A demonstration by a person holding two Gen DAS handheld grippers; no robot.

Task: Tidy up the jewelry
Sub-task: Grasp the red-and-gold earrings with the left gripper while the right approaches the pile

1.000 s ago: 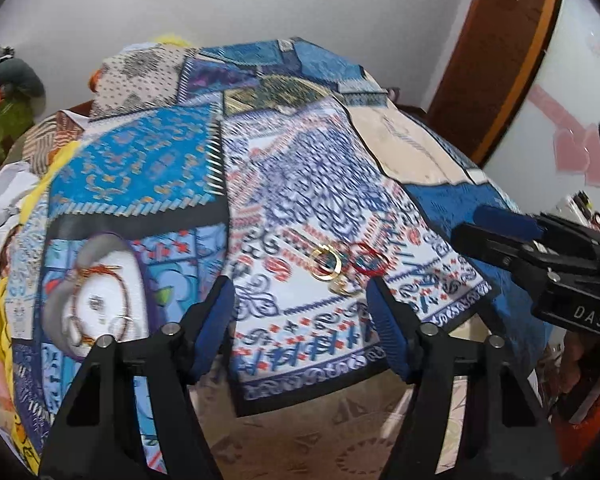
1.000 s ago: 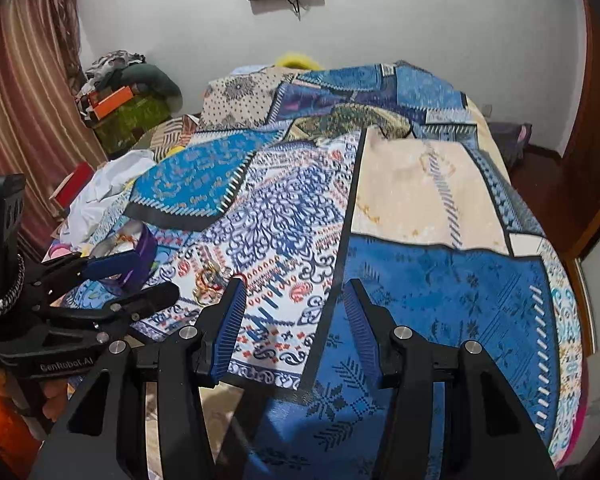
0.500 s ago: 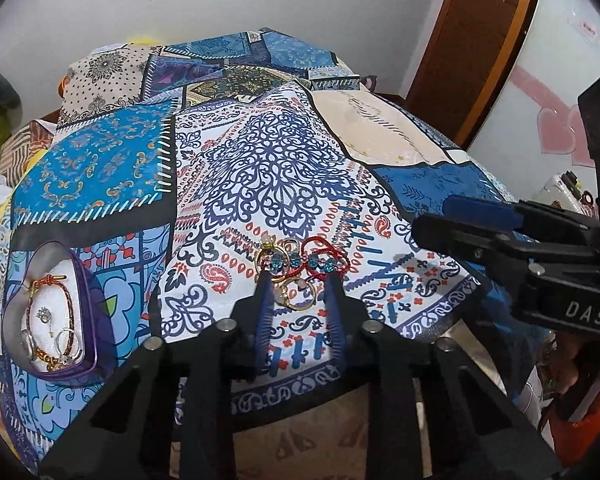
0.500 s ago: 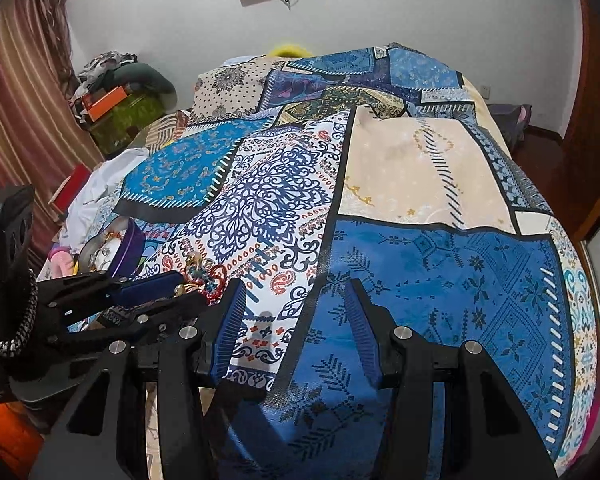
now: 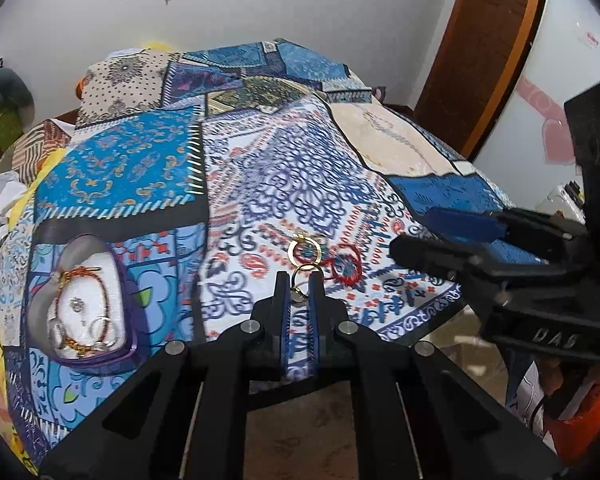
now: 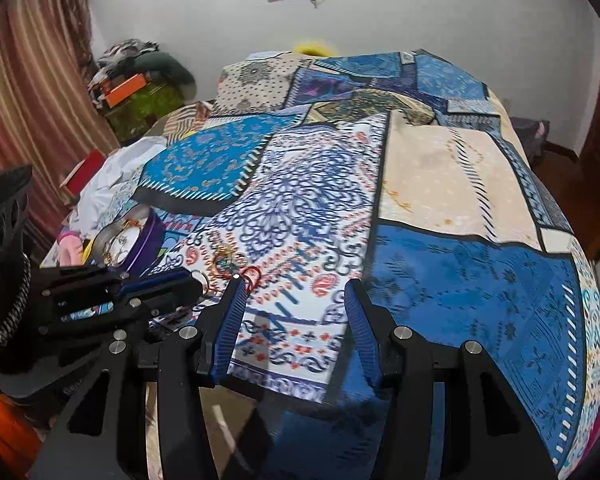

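My left gripper (image 5: 300, 280) is shut on a small gold ring (image 5: 300, 286) at the near edge of the patterned bedspread (image 5: 284, 184). Just beyond its tips lie a second gold ring (image 5: 305, 251) and a red thread bracelet (image 5: 346, 265). A purple jewelry box (image 5: 80, 304) with a white lining sits open to the left and holds a beaded bracelet and several rings. My right gripper (image 6: 294, 286) is open and empty, over the bedspread to the right of the jewelry; it also shows in the left wrist view (image 5: 416, 236). The box (image 6: 138, 240) shows in the right wrist view.
The bed fills most of both views, with pillows at the far end. White cloth (image 6: 112, 176) and clutter lie at the bed's left side by a striped curtain (image 6: 32, 100). A wooden door (image 5: 488, 40) stands to the right. Bare floor lies below the bed's near edge.
My left gripper moved forward to the jewelry pile and closed from wide open onto the gold ring. The right gripper stayed open and shifted slightly.
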